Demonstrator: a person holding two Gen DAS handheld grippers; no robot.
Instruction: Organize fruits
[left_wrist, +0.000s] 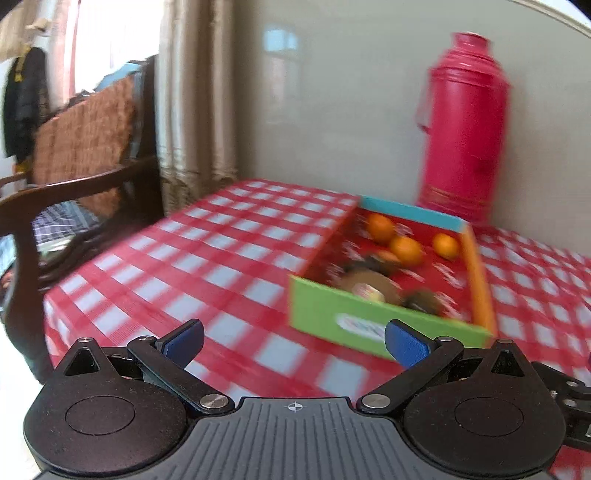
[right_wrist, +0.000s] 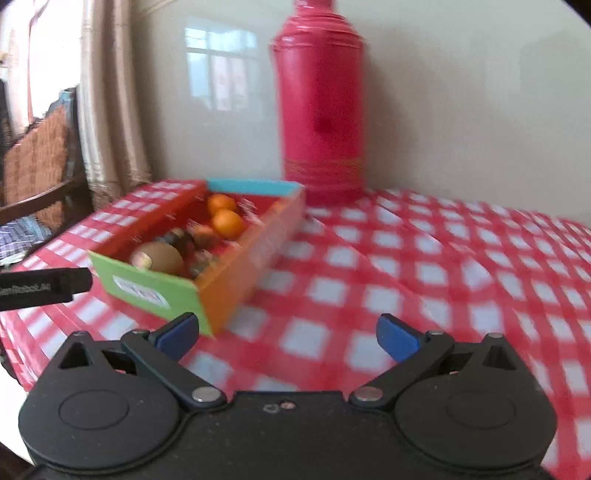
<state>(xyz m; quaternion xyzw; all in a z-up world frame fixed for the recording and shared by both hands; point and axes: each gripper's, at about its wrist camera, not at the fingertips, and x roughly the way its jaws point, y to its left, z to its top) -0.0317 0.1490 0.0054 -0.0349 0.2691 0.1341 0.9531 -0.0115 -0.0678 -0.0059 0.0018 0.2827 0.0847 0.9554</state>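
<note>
Both tools, the left tool (left_wrist: 294, 343) and the right tool (right_wrist: 288, 336), were spread wide and held nothing, each poised low over the checked tabletop (left_wrist: 207, 258). The fruits lay in a shallow cardboard box (left_wrist: 373, 325) at about 1 o'clock from the left tool and 11 o'clock from the right: three oranges (left_wrist: 406, 250) toward the far end, a kiwi (right_wrist: 159, 256) and darker, blurred pieces near the green front wall. Both views were smeared by motion, so the exact fruit outlines could not be told. Judged risks: a tool descending on the crowded near corner could nudge neighbouring fruit or catch the low box wall and drag the light box; round oranges could roll from a loose pinch; and the tall red thermos (right_wrist: 319, 99) just behind the box at 12 o'clock could be tipped by an overreach.
</note>
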